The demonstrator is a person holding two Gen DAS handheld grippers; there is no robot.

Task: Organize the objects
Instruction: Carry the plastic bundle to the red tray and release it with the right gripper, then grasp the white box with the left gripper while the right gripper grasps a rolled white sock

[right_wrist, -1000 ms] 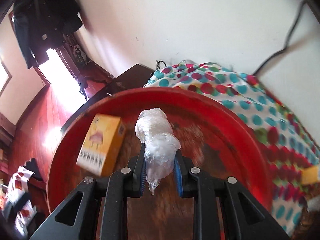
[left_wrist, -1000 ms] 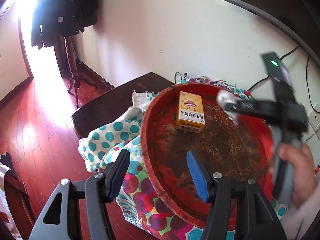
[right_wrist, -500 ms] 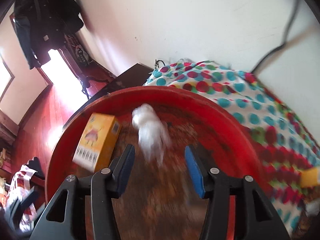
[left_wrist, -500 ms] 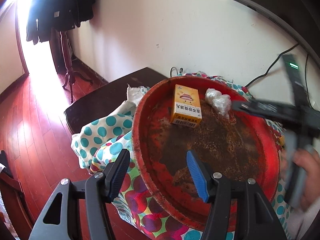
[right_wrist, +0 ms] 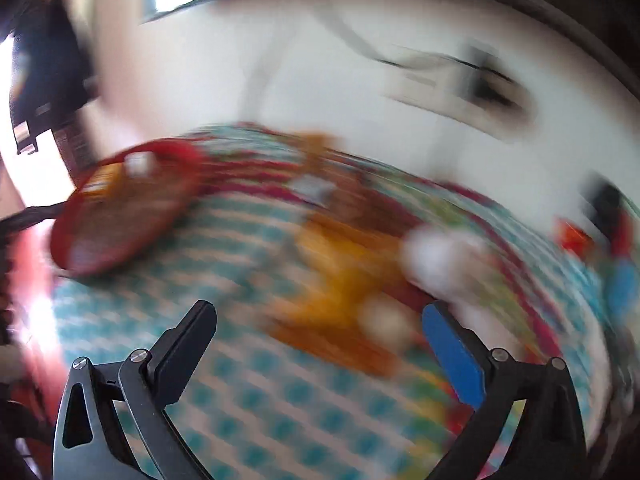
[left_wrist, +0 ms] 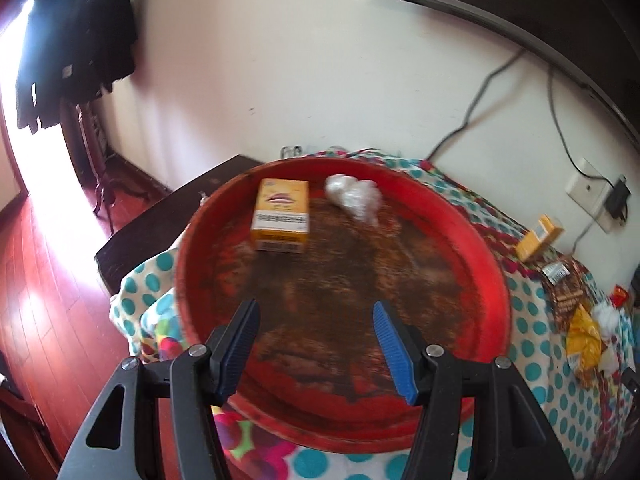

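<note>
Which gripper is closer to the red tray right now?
Left. The left gripper hangs open over the red tray; the right gripper, also open, is off over the dotted cloth.

1 red tray point(left_wrist: 494, 264); 2 yellow boxes point(left_wrist: 282, 216); 1 plastic wad point(left_wrist: 354, 198); 2 claws point(left_wrist: 316, 340).

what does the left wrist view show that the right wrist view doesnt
Only the left wrist view shows, sharply, the yellow box and the clear plastic wad lying apart inside the red tray, plus the wall socket and its cables.

Only the right wrist view, heavily blurred, shows the right gripper with jaws wide apart over the loose orange and white clutter.

Both show the red tray, the polka-dot cloth and the white wall. The left gripper is open too, holding nothing.
</note>
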